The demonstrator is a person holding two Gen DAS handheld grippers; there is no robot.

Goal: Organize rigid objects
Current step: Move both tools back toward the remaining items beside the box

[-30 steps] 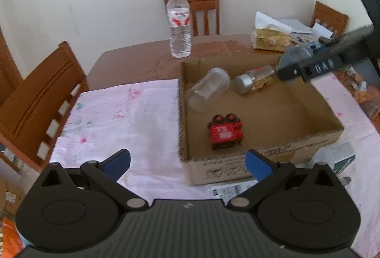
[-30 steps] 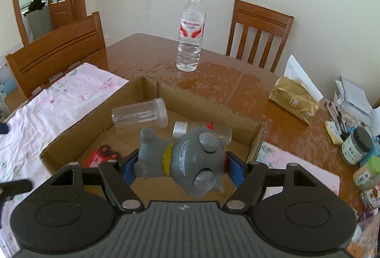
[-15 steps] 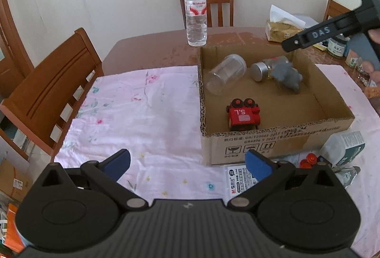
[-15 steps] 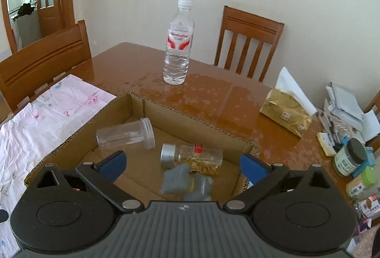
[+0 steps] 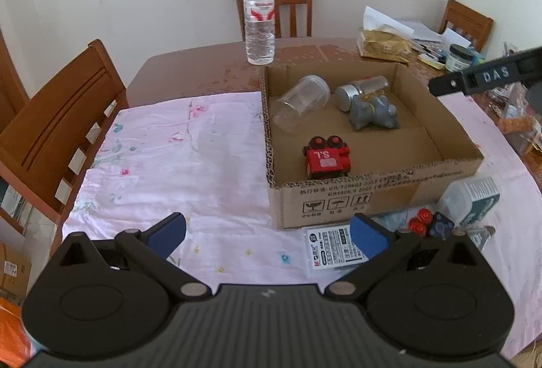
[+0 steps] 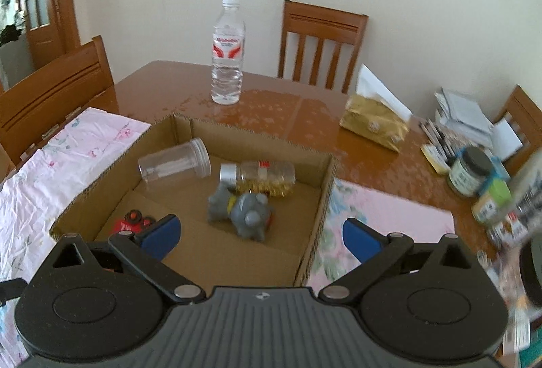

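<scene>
An open cardboard box sits on the table. Inside it lie a grey animal figure, a clear plastic jar, a silver-capped jar of golden bits and a red toy train. My right gripper stands open and empty above the box's near right corner; its black body shows in the left wrist view. My left gripper is open and empty over the pink cloth, in front of the box.
A water bottle stands behind the box. A white packet, a small carton and red-capped bits lie by the box's front right. A gold bag, jars and papers crowd the right. Wooden chairs surround the table.
My right gripper opened and let go of the grey figure, which now lies in the box. It then drew back to the right. The left wrist view pulled back a little from the box.
</scene>
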